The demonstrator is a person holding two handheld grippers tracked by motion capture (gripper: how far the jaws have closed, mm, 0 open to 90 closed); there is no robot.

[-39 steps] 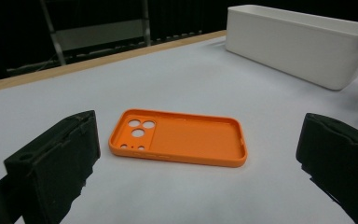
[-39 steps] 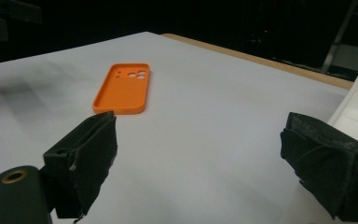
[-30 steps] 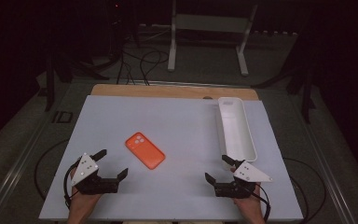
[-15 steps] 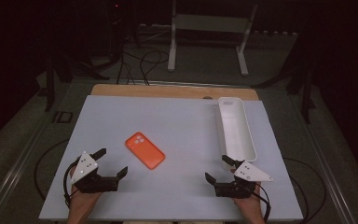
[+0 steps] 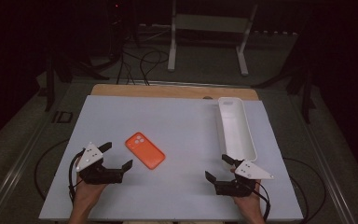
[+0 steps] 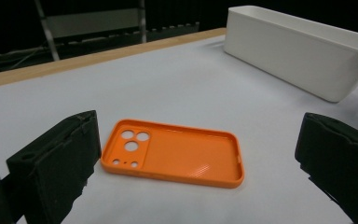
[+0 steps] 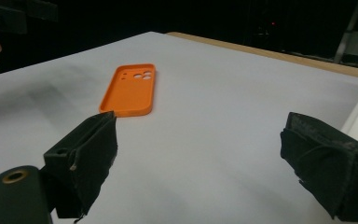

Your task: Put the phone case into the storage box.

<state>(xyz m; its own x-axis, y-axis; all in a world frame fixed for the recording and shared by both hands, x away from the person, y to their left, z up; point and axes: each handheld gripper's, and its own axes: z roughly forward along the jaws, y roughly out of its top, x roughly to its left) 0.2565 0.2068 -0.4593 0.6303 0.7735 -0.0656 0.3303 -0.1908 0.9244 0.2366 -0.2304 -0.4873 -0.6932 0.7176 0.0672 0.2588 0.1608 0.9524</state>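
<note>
1. The orange phone case (image 5: 144, 150) lies flat on the white surface (image 5: 182, 126), hollow side up, left of the middle and well apart from the white tray (image 5: 235, 128).
2. The left gripper (image 5: 114, 161) is released, with its jaws wide apart. It rests just beside the phone case without touching it.
3. The right gripper (image 5: 220, 169) is also released and holds nothing. It rests near the front end of the tray.
4. I judge the work as not yet begun: the phone case is untouched, and the grasp, the lift and probably the placing in the tray are all left.
</note>
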